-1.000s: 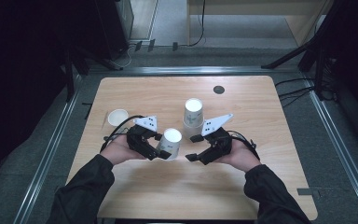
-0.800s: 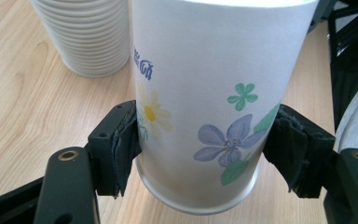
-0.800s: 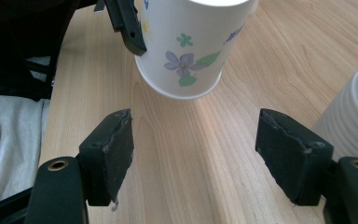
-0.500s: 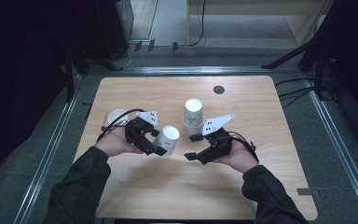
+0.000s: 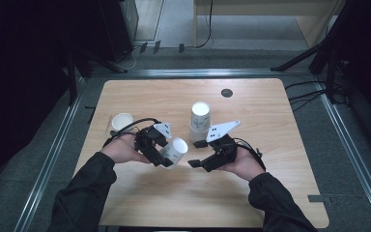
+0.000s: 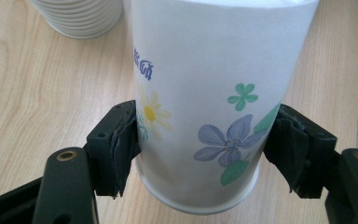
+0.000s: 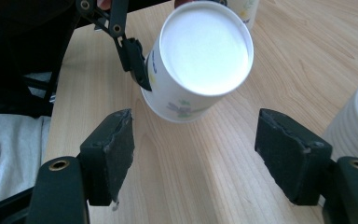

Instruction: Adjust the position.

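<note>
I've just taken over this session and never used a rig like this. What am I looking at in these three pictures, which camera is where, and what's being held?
There is no robot arm here: a person sits at a wooden table and holds a two-jaw gripper in each hand.

The high view looks down from above the person's side. The other two cameras ride on the grippers and look along their black jaws.

The left gripper is shut on a flowered paper cup, tipped on its side so its open mouth faces the right gripper. The left gripper view shows the pads pressing the cup's wall.

The right gripper is open and holds nothing; in its own view the cup's mouth lies ahead of its jaws.

On the table stand a stack of upside-down cups and, at the left, a single cup.
</note>
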`<move>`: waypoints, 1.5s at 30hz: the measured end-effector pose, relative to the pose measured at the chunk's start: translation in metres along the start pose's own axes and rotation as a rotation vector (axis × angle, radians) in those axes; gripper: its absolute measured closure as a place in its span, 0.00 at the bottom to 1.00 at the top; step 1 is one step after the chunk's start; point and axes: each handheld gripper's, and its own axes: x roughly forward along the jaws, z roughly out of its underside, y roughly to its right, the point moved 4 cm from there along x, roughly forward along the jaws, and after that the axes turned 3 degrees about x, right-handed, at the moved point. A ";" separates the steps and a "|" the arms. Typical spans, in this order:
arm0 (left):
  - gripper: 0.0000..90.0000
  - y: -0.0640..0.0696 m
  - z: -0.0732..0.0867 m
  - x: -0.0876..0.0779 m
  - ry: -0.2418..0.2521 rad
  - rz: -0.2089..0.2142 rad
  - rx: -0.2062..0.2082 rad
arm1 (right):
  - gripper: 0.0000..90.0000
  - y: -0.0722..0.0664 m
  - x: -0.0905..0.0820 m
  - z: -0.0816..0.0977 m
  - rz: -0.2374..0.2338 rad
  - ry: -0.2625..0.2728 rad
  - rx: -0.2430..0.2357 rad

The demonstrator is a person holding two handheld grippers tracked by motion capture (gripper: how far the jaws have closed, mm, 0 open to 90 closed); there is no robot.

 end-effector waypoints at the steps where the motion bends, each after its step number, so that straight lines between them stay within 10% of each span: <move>1: 0.32 0.001 0.000 0.001 -0.004 -0.002 0.002 | 0.32 -0.001 0.001 0.000 -0.004 0.000 -0.003; 29: 0.32 0.023 -0.015 0.021 -0.046 0.042 0.114 | 0.35 -0.009 0.030 -0.001 -0.084 -0.061 -0.010; 45: 0.12 0.014 -0.007 0.002 0.151 0.040 0.029 | 0.37 -0.001 0.010 -0.005 -0.075 0.003 0.010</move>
